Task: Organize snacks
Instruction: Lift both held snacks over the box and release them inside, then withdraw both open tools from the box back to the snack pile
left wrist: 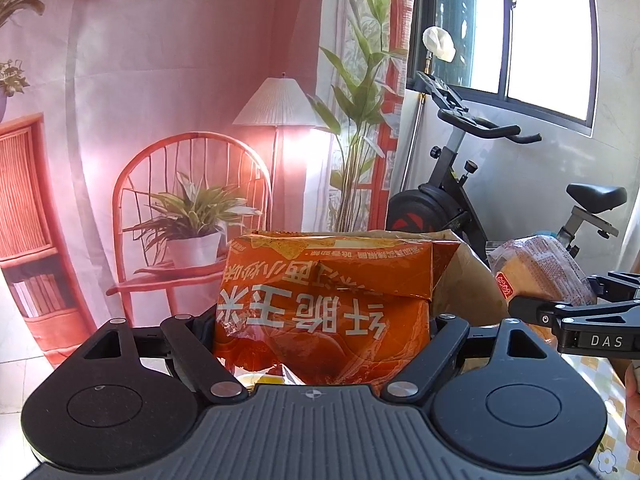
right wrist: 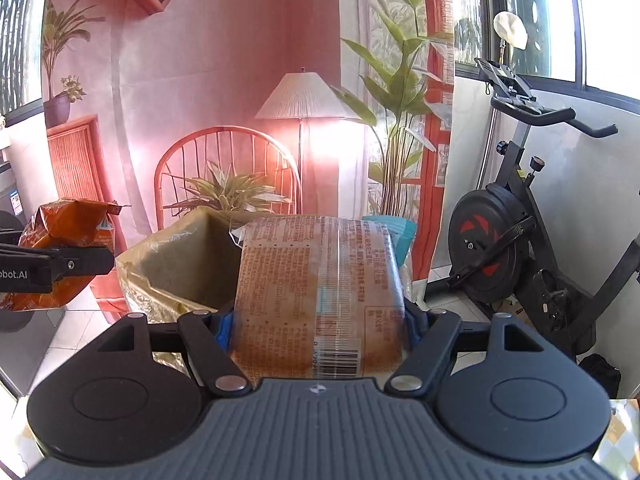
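Note:
My left gripper (left wrist: 322,320) is shut on an orange snack bag (left wrist: 320,280) with white upside-down lettering, held up in the air. My right gripper (right wrist: 320,320) is shut on a clear-wrapped bread pack (right wrist: 320,272) with a barcode near the camera. Each view shows the other hand: the right gripper (left wrist: 568,296) with the bread pack (left wrist: 536,268) sits at the right edge, and the left gripper (right wrist: 52,248) with the orange bag (right wrist: 68,224) sits at the left edge. An open brown paper bag (right wrist: 180,260) stands just beyond both packs, its rim (left wrist: 460,276) behind the orange bag.
A teal packet (right wrist: 394,232) pokes up behind the bread pack. An exercise bike (right wrist: 520,248) stands at the right under a window. A printed room backdrop (left wrist: 180,120) hangs behind. A floral tablecloth corner (left wrist: 612,432) shows low on the right, beside part of a hand (left wrist: 632,408).

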`<state>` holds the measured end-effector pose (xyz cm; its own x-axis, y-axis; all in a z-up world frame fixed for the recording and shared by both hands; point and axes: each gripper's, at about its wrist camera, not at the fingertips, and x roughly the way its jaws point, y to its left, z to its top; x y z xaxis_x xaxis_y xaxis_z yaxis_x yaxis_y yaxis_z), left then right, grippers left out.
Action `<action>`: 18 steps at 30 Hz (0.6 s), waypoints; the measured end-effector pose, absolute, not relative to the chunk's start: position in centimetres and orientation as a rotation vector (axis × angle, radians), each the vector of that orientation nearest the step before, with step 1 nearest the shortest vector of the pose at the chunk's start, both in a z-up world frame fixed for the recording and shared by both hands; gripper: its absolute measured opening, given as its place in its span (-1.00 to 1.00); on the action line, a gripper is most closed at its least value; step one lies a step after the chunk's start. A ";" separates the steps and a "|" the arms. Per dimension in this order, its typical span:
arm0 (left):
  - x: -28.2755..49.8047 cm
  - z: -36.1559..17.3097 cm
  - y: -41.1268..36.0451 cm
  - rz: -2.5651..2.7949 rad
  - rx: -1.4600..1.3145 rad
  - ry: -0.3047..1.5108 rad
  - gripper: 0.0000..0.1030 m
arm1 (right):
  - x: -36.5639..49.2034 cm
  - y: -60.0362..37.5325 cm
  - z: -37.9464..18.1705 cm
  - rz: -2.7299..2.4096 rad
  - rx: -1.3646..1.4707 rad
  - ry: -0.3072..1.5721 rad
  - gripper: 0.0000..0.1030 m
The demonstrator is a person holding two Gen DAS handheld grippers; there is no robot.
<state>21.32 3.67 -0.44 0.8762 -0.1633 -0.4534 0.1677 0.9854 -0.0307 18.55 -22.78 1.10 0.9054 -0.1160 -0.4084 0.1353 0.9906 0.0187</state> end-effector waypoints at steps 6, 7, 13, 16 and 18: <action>28.0 -0.5 2.0 -0.148 0.028 0.516 0.66 | 24.7 -24.3 0.3 -0.111 0.036 0.470 0.44; 28.7 -0.7 1.9 -0.149 0.036 0.524 0.66 | 25.5 -24.5 0.1 -0.108 0.037 0.480 0.44; 31.3 -2.2 1.2 -0.165 0.076 0.562 0.72 | 28.6 -25.9 -1.4 -0.097 0.064 0.543 0.48; 31.8 -2.8 1.4 -0.173 0.070 0.594 0.81 | 28.6 -26.0 -1.5 -0.067 0.063 0.548 0.72; 31.7 -3.0 1.6 -0.182 0.075 0.604 0.84 | 28.4 -26.0 -1.3 -0.063 0.064 0.537 0.80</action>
<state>31.73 1.62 -3.04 0.8079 -0.1482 -0.5704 0.1917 0.9813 0.0166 28.37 -25.96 -1.31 0.8576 -0.0433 -0.5124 0.0771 0.9960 0.0447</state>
